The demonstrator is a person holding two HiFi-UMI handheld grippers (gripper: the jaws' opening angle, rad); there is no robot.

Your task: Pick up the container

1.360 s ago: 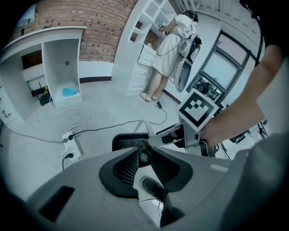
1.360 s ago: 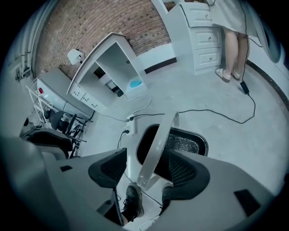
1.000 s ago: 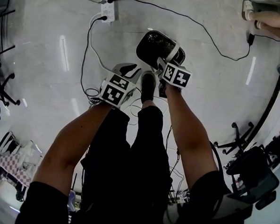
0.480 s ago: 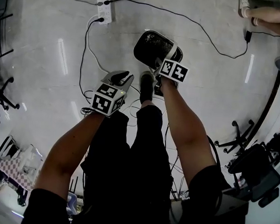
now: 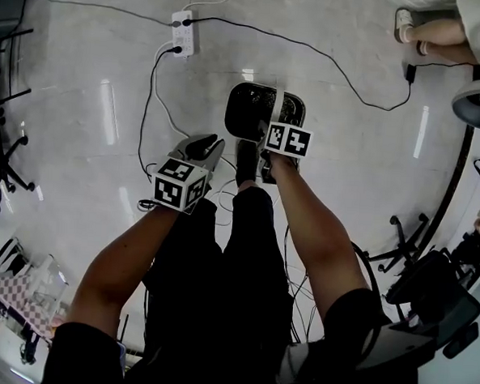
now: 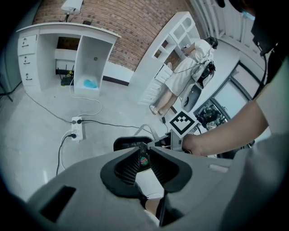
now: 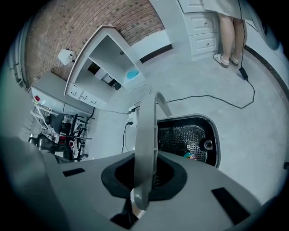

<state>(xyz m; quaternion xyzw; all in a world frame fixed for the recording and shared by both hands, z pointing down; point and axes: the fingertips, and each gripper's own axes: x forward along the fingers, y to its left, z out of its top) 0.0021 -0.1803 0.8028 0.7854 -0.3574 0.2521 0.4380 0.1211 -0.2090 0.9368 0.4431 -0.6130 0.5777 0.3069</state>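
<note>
Our right claw [image 7: 144, 173] has just closed tight on the grey handle [image 7: 146, 131] of the black container [image 5: 246, 110] just ahead of our shoe [image 5: 248, 153], while the left claw [image 6: 143, 164] beside that shoe has just narrowed but grips nothing, so we judge lifting off the floor [image 5: 81, 137] comes next.

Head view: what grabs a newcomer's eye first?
The right claw, upper middle, its jaws just closing onto the grey handle of the black container. The left claw hangs beside it to the left, jaws narrowing with nothing between them.
</note>
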